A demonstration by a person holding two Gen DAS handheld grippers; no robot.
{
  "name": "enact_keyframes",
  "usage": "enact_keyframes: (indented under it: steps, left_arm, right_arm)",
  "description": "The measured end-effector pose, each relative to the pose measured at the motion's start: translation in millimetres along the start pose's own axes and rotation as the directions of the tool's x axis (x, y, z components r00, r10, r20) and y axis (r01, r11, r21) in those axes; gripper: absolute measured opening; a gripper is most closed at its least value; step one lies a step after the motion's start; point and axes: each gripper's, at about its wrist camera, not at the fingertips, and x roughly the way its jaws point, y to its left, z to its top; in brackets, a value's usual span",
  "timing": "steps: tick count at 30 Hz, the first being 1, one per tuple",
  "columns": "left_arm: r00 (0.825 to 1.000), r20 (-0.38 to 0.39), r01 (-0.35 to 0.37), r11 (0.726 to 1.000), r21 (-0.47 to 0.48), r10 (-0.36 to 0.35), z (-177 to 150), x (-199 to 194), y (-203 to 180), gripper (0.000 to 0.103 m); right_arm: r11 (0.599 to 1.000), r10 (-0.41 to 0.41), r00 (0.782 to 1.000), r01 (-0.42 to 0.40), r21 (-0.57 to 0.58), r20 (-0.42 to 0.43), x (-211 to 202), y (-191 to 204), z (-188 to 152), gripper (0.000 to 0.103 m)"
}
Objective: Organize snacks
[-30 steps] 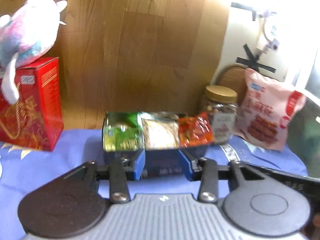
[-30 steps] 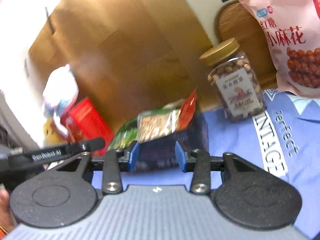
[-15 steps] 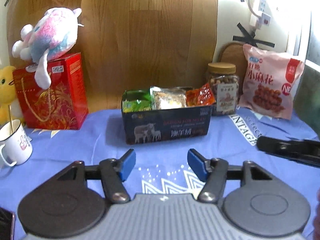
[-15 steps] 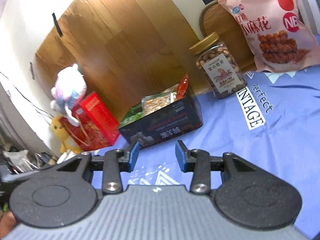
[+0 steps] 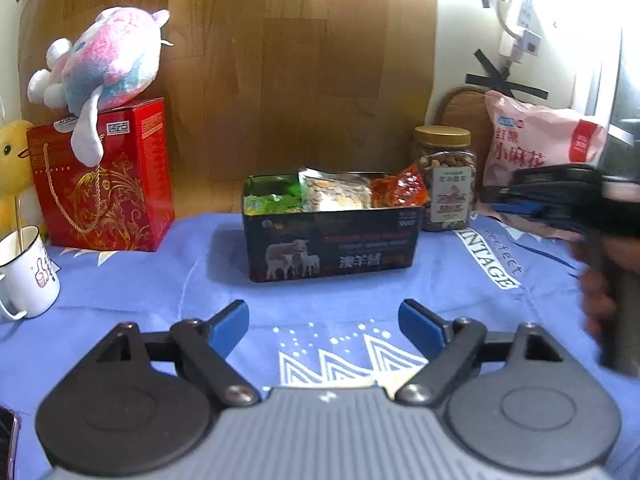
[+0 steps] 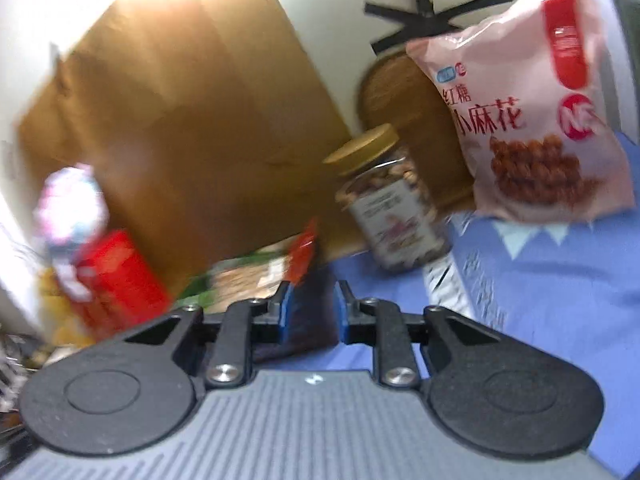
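1. The left gripper (image 5: pixel 324 326) has just been opening; its blue fingers (image 5: pixel 230 322) stand wide apart with nothing between them, only blue cloth (image 5: pixel 160 292) below.
2. Straight ahead of those fingers, a little apart, sits the dark box (image 5: pixel 332 246) of snacks: a green packet (image 5: pixel 272 196) at its left end, a clear packet of seeds (image 5: pixel 340 192) in the middle, a red packet (image 5: pixel 398 190) at the right.
3. Beyond the box to the right stand a jar of nuts (image 5: pixel 444 184) and a pink bag (image 5: pixel 540 148); to the left, a red gift box (image 5: pixel 104 184) with a plush toy (image 5: pixel 100 68) on top, and a white mug (image 5: pixel 28 272).
4. The right gripper (image 6: pixel 310 312) has just been closing; its fingers (image 6: pixel 282 312) stand near each other, released, gripping nothing.
5. The dark box (image 6: pixel 304 316) lies blurred just ahead and to the left of them; the jar (image 6: pixel 390 204) and pink bag (image 6: pixel 532 120) are ahead to the right.
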Motion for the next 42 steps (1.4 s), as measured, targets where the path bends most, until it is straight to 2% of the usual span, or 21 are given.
enact_keyframes:
  steps: [4, 5, 10, 12, 14, 17, 21, 27, 34, 39, 42]
  left_arm:
    - [1.0, -0.009, -0.019, 1.0, -0.002, 0.019, 7, 15, 13, 0.087]
    - [1.0, -0.008, -0.023, 1.0, 0.001, 0.023, 9, 19, 15, 0.087]
    - [0.999, 0.009, -0.036, 0.999, 0.009, 0.036, 19, 37, 20, 0.088]
    - [1.0, 0.003, -0.027, 1.0, 0.0, 0.027, 20, 44, 21, 0.088]
    - [1.0, -0.006, -0.028, 1.0, -0.005, 0.028, 20, 48, 22, 0.088]
    - [0.999, -0.012, -0.034, 0.999, 0.001, 0.034, 18, 46, 21, 0.088]
    - [0.998, -0.006, -0.055, 0.998, 0.016, 0.055, 15, 33, 18, 0.095]
    - [0.997, 0.01, -0.082, 0.996, 0.038, 0.081, 6, 3, 6, 0.103]
    - [0.992, -0.025, -0.123, 0.991, 0.058, 0.124, -13, -31, -10, 0.103]
    - [0.99, -0.03, -0.138, 0.989, 0.051, 0.139, -26, -53, -19, 0.103]
    - [0.989, -0.017, -0.145, 0.988, 0.051, 0.146, -33, -66, -24, 0.103]
  right_arm:
    - [0.996, -0.068, 0.994, 0.064, -0.059, -0.08, 70, 5, 14, 0.024]
    - [0.996, -0.064, 0.994, 0.059, -0.06, -0.087, 79, 7, 16, 0.024]
    - [0.991, 0.044, 0.996, -0.054, -0.123, -0.081, 92, 44, 25, 0.025]
    - [0.984, 0.118, 0.984, -0.134, -0.114, -0.137, 99, 56, 25, 0.025]
    - [0.978, 0.149, 0.975, -0.17, -0.123, -0.166, 100, 68, 22, 0.025]
    - [0.975, 0.166, 0.977, -0.182, -0.124, -0.133, 82, 71, 21, 0.026]
    - [0.978, 0.194, 0.974, -0.201, -0.052, -0.115, 41, 55, 15, 0.026]
    - [0.974, 0.224, 0.97, -0.226, -0.008, -0.098, -34, 45, -24, 0.026]
    - [0.969, 0.247, 0.965, -0.248, 0.002, -0.092, -89, 53, -76, 0.026]
    - [0.961, 0.274, 0.958, -0.275, -0.011, -0.081, -120, 61, -94, 0.034]
    - [0.955, 0.297, 0.952, -0.298, 0.005, -0.077, -137, 65, -105, 0.035]
